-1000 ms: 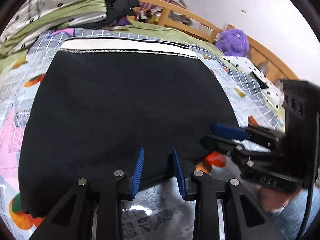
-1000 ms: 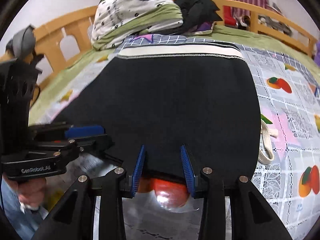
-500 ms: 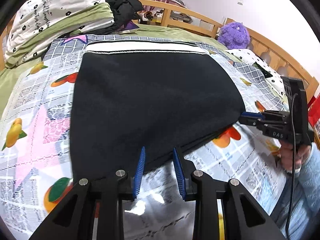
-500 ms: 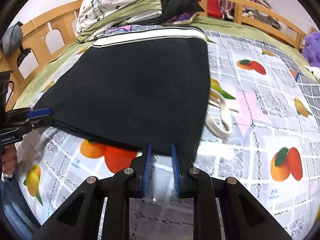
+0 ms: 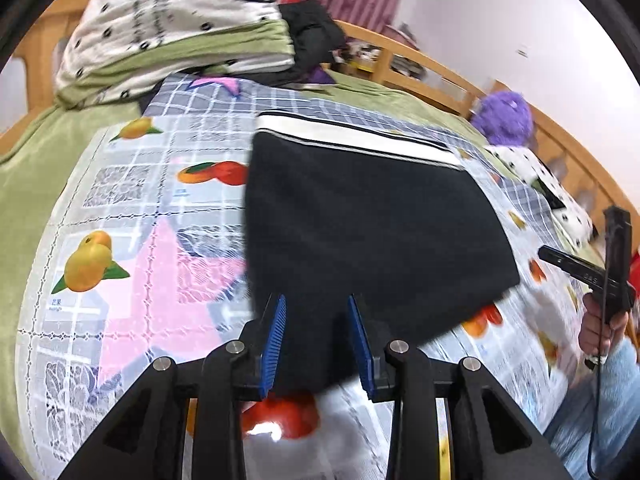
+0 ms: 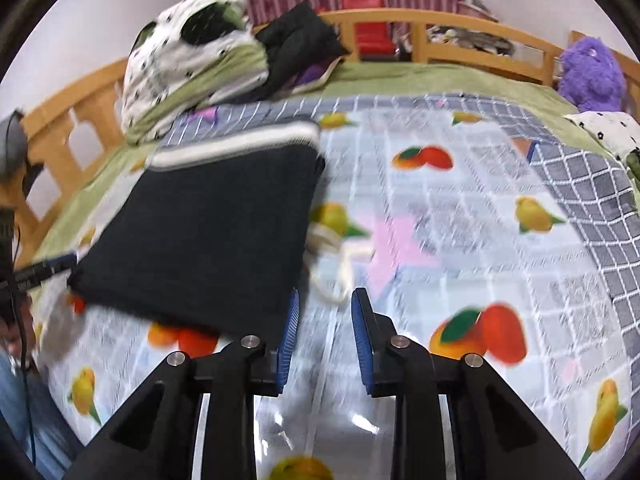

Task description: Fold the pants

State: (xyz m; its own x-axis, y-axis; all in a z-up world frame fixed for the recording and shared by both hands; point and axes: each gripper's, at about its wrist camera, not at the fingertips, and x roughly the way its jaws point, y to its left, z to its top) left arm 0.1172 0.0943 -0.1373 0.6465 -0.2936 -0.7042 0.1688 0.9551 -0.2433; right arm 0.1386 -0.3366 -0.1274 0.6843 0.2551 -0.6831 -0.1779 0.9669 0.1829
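Folded pants on the bed, both views.

Left wrist: my left gripper (image 5: 316, 340) straddles the black pants' (image 5: 372, 220) near edge, fingers seemingly released; dragging would undo the fold. Right wrist: my right gripper (image 6: 325, 334), fingers just reopened, empty, beside the pants; only here the drawstring (image 6: 336, 264) shows, a snag risk.

From my feed the pants (image 5: 372, 232) read as thick, matt black knit cloth, with a ribbed white waistband (image 5: 352, 136). The bed sheet (image 6: 460, 216) under them is smooth printed cotton-like fabric, slightly shiny where light hits it. My left gripper (image 5: 316, 344) is matt black plastic with ridged blue rubbery pads (image 5: 274, 340) and small bright metal screws. The bed frame (image 6: 440, 36) is varnished pale wood; the purple toy (image 6: 588, 68) looks fuzzy plush.
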